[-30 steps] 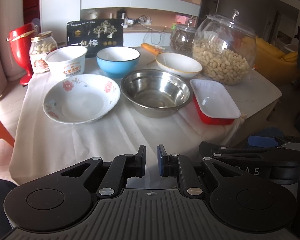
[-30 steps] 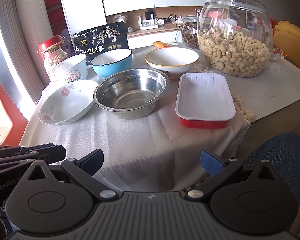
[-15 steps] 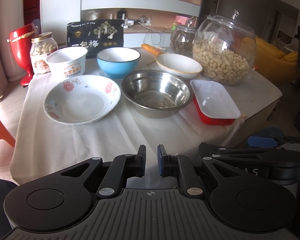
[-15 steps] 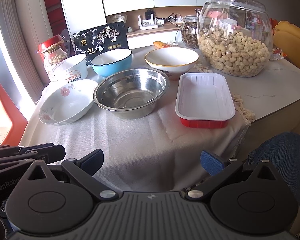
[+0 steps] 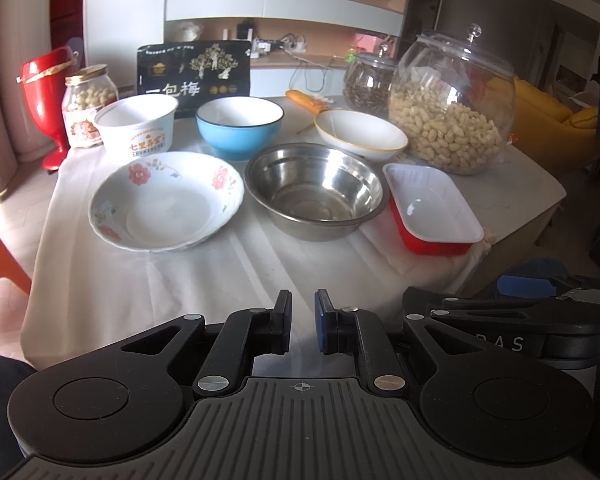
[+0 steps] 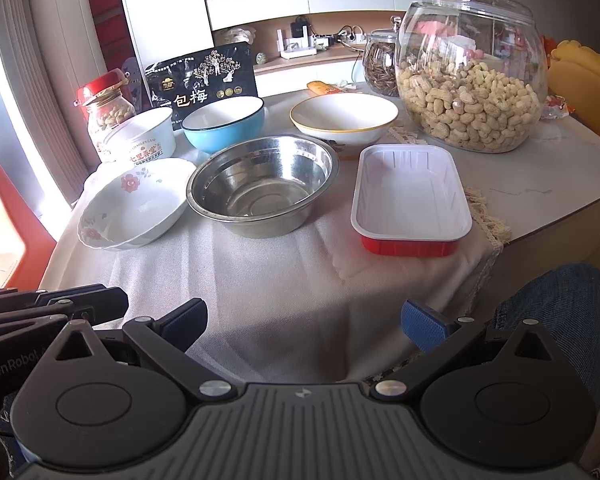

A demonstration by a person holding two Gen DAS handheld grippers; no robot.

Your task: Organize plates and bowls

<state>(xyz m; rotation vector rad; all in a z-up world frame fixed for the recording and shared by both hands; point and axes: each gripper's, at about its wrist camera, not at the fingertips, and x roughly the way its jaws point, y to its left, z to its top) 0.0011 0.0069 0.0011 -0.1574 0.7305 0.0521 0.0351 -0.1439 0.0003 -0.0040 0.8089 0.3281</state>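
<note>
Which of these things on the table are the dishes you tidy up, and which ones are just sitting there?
For the job: flowered bowl, steel bowl, blue bowl, gold-rimmed white bowl, paper tub, red tray.

Just sitting there: peanut jar, seed jar, small nut jar, black snack bag.

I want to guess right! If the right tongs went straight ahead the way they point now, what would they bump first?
Probably the white tablecloth, since the right tongs tilt down toward the bare stretch in front of them. Farther along that line sits the steel bowl, though depth is hard to judge here.
</note>
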